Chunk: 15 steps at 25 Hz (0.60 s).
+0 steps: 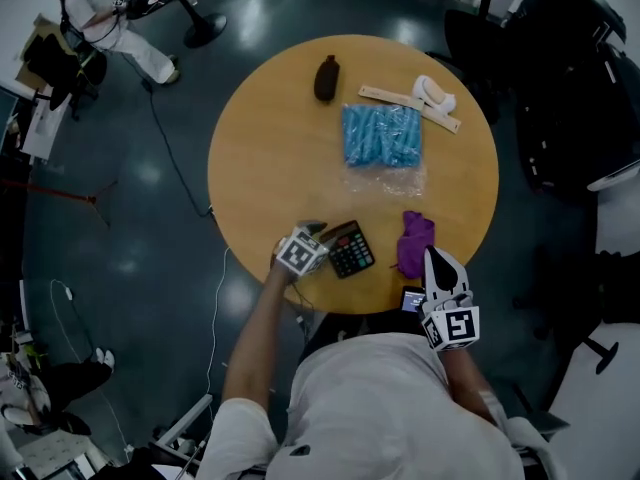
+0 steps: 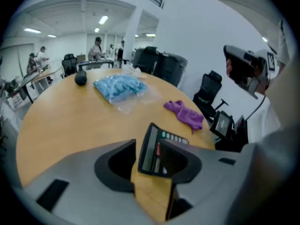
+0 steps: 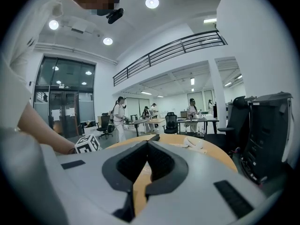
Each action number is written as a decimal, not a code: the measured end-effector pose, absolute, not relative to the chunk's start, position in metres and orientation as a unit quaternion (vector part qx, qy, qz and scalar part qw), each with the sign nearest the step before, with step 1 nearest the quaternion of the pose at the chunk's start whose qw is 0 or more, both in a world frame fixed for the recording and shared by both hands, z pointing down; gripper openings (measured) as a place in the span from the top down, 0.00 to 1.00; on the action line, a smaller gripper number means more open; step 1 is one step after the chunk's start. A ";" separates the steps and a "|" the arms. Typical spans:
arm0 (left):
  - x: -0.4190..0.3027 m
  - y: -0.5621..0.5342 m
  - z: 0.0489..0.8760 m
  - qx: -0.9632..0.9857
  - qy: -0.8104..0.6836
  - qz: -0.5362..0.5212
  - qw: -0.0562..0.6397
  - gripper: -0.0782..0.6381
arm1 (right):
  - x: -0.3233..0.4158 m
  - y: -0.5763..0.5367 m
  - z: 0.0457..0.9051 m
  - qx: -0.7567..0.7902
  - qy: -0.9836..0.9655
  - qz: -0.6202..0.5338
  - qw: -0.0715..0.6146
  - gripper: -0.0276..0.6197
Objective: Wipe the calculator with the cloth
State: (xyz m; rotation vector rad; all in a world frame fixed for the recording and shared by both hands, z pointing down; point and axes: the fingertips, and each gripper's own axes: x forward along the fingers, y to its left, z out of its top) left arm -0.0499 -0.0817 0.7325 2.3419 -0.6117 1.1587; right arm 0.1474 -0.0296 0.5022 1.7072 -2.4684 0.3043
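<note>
A black calculator (image 1: 350, 248) lies near the front edge of the round wooden table (image 1: 270, 148). A crumpled purple cloth (image 1: 415, 240) rests just to its right. My left gripper (image 1: 313, 231) points down at the calculator's left end. In the left gripper view its jaws (image 2: 146, 149) stand open, with the calculator's (image 2: 151, 151) display end in the gap and the rest hidden behind the right jaw. The cloth (image 2: 185, 112) lies beyond it. My right gripper (image 1: 432, 255) hovers at the table's edge below the cloth, shut (image 3: 147, 144) with nothing in it.
A blue plastic bag (image 1: 382, 135) sits mid-table, with a dark pouch (image 1: 326, 78) and a wooden ruler with a white object (image 1: 425, 98) at the far side. A small lit screen (image 1: 412, 298) is at the front edge. Office chairs (image 2: 208, 90) stand around.
</note>
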 end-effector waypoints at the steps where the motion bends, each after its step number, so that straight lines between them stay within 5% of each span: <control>1: -0.049 -0.081 0.742 0.841 -0.197 0.446 0.232 0.69 | 0.148 -0.030 0.505 0.564 -0.817 0.103 0.065 0.93; 11: -0.032 -0.076 0.775 0.809 -0.061 0.514 0.278 0.69 | 0.164 -0.035 0.523 0.566 -0.811 0.123 0.079 0.93; 15: -0.030 -0.074 0.774 0.816 -0.060 0.494 0.296 0.76 | 0.169 -0.039 0.525 0.570 -0.808 0.122 0.081 0.93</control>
